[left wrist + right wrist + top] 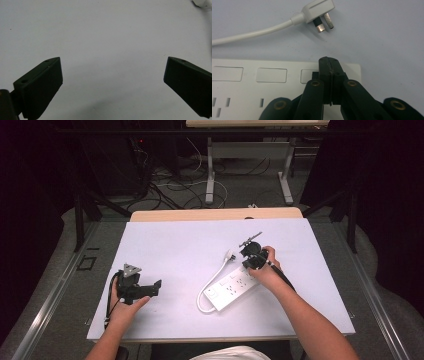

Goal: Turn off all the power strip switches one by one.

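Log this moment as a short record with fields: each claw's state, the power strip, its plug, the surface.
left claw: open, nothing between the jaws, over bare table
right claw: shut, tips over the end of the power strip by a switch
power strip: white, flat on the table
plug: white, three pins, lying loose beyond the strip
table: pale lilac sheet

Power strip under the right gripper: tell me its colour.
White; the power strip shows best in the right gripper view.
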The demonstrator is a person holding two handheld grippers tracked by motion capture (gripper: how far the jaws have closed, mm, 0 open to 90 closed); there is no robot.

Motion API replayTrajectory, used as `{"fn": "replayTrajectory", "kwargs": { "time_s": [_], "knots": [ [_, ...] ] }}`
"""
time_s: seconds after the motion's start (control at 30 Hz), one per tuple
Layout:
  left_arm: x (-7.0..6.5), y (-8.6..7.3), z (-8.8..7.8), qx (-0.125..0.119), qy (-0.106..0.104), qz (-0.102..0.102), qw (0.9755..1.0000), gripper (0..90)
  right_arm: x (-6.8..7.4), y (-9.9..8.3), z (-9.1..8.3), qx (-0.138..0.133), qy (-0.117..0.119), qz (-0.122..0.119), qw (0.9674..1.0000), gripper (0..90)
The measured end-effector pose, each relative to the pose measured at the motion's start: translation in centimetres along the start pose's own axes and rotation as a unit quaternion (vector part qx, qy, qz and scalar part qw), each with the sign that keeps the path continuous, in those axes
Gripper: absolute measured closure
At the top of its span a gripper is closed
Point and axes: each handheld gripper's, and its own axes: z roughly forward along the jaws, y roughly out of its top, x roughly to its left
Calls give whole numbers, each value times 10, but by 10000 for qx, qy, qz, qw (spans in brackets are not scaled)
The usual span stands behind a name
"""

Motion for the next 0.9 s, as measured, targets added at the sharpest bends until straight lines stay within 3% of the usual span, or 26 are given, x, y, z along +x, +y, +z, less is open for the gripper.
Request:
{"fn": "replayTrajectory", "kwargs": {
  "time_s": [0.37,0.4,0.43,0.5,0.63,0.67,0.7,0.9],
  "knots": [
    [-1,2,1,97,-65,135,9998,18,1,-2,0,-93,-38,11,9999,900],
    [-2,1,2,-19,-51,30,10000,18,1,-1,-1,-38,-63,14,10000,895],
    [-1,1,-1,79,-64,130,9999,18,0,-1,-1,-43,-84,12,10000,890],
    [-1,1,-2,24,-52,96,9999,18,0,-1,1,-95,-52,141,9998,882],
    [0,0,-3,-38,-43,55,10000,18,0,-1,-3,23,-37,70,10000,865],
    [0,0,-4,0,-51,71,10000,18,2,-1,-2,-104,-44,168,9998,864],
    [0,0,-4,0,-52,66,10000,18,1,-1,-4,-77,-66,46,9999,860],
    [-1,0,-2,-47,-45,44,10000,18,2,-2,-11,-133,-39,117,9998,816]
  ]
}}
